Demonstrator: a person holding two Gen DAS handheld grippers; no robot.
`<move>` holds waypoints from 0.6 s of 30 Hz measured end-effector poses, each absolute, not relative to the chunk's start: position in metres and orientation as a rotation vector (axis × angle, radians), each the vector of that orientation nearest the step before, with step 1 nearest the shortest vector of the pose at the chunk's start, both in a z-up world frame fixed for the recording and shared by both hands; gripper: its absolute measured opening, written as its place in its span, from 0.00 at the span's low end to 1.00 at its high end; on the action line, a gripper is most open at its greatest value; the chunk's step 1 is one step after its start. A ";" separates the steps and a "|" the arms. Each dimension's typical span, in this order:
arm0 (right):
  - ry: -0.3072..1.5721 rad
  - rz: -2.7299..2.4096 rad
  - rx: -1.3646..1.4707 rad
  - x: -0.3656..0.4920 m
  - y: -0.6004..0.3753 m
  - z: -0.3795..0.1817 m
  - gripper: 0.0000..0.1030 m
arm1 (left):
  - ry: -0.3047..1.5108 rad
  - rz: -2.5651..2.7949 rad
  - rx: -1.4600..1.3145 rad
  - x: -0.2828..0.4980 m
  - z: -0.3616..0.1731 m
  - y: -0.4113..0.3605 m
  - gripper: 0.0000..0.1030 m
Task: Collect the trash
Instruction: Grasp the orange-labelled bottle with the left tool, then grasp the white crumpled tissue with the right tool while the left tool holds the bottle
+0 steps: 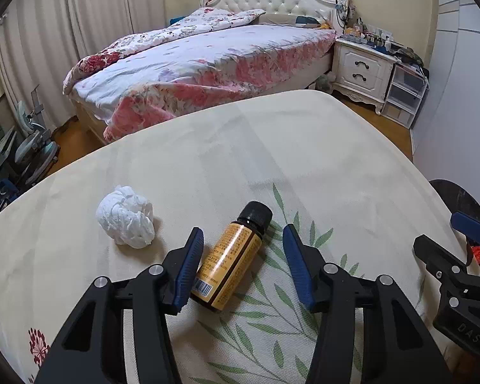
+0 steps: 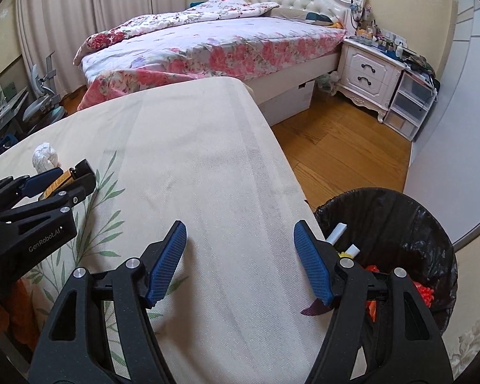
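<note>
An amber bottle with a black cap and an orange label lies on the cream tablecloth. My left gripper straddles it, open. Its left finger rests against the bottle's side and the right finger stands well clear. A crumpled white tissue lies just left of the bottle. Over bare cloth near the table's right edge, my right gripper is open and holds nothing. In the right wrist view the left gripper, bottle and tissue appear at far left.
A bin lined with a black bag stands on the floor by the table's right corner, with trash inside. Beyond the table are a floral bed, a white nightstand, plastic drawers and wooden floor.
</note>
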State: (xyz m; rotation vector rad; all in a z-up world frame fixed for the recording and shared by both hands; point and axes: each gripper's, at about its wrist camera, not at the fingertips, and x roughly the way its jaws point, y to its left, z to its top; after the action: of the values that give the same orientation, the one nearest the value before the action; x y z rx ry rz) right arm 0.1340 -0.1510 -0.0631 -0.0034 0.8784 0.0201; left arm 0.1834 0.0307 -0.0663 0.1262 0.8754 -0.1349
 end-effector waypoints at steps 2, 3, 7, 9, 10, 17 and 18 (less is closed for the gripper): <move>0.881 0.019 -0.003 0.134 -0.150 -0.063 0.66 | 0.881 -0.144 0.132 0.182 -0.068 0.029 0.37; 0.880 0.019 -0.003 0.135 -0.150 -0.063 0.66 | 0.884 -0.149 0.135 0.182 -0.068 0.028 0.32; 0.881 0.018 -0.004 0.135 -0.150 -0.063 0.66 | 0.882 -0.157 0.139 0.179 -0.067 0.027 0.24; 0.879 0.017 -0.007 0.135 -0.150 -0.063 0.66 | 0.882 -0.161 0.136 0.179 -0.067 0.027 0.24; 0.879 0.016 -0.009 0.134 -0.150 -0.063 0.66 | 0.881 -0.161 0.136 0.177 -0.066 0.027 0.24; 0.878 0.027 -0.026 0.132 -0.142 -0.064 0.66 | 0.867 -0.134 0.109 0.157 -0.063 0.042 0.24; 0.878 0.032 -0.029 0.132 -0.139 -0.064 0.66 | 0.866 -0.127 0.102 0.154 -0.062 0.046 0.24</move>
State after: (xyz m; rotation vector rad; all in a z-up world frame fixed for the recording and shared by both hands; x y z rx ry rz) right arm 0.1319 -0.1388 -0.0636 -0.0291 0.8784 0.0325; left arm 0.1536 0.0462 -0.0623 0.1022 0.8661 -0.1266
